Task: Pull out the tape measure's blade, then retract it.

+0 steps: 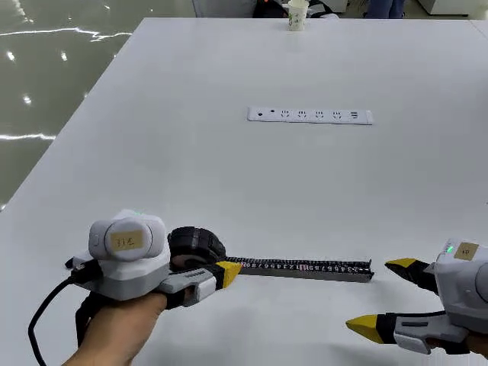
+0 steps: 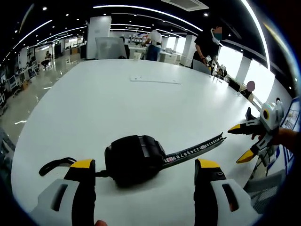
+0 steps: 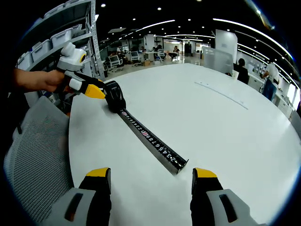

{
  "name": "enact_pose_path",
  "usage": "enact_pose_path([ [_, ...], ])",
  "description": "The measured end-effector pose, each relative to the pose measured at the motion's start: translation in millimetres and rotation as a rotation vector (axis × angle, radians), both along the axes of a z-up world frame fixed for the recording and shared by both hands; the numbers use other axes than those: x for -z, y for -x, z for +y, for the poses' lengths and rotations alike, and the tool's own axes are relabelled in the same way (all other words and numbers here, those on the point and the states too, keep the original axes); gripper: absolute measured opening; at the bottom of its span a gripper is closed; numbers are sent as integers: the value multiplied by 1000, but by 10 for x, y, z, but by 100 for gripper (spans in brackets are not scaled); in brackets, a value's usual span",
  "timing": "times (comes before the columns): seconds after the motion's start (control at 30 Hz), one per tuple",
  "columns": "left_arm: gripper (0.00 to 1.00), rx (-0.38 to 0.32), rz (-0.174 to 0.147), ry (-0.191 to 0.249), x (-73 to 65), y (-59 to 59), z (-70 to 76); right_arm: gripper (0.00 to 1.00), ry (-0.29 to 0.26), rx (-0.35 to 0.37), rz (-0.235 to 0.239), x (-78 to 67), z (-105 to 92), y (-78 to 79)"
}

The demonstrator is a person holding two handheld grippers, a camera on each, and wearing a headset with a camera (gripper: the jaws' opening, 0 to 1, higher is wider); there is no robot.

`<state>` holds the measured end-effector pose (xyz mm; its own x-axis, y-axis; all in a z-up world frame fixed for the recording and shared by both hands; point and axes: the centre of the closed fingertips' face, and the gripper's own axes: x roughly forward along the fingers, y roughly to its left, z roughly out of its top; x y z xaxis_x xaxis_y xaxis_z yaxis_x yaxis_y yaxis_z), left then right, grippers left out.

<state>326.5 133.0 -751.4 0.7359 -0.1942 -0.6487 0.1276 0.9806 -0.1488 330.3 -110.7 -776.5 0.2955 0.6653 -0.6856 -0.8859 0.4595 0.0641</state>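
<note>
Holds left gripper's [image 2: 145, 164] jaws apart astride tape measure case [image 2: 135, 157], right gripper's [image 3: 151, 172] apart by blade tip [image 3: 178, 165]; should clamp case first.

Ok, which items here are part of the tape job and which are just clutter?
Job: black tape measure case; its extended dark numbered blade; left gripper, open; right gripper, open.
Lying about: white power strip; white paper cup.

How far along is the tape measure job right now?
Pull-out looks done: the blade lies extended from the tape measure case. In hand: nothing, the left hand-held gripper and right hand-held gripper are open. Left: retracting.
</note>
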Motion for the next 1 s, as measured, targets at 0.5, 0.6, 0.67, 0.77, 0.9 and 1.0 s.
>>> enact_pose_path([
  [0.5,70,-49,9,-1,36,-71,52,55,49,-99,-20,81,2,-154],
  [0.6,67,-57,11,-3,50,-92,54,50,58,-121,-24,87,11,-195],
  [0.67,63,-59,15,-6,75,-98,51,47,66,-141,-30,94,21,-214],
  [0.77,62,-76,21,0,98,-101,58,44,78,-161,-30,107,37,-226],
  [0.9,61,-88,23,-4,122,-116,72,40,97,-199,-34,139,41,-242],
  [1.0,58,-101,21,-4,130,-128,88,36,110,-219,-38,166,31,-267],
])
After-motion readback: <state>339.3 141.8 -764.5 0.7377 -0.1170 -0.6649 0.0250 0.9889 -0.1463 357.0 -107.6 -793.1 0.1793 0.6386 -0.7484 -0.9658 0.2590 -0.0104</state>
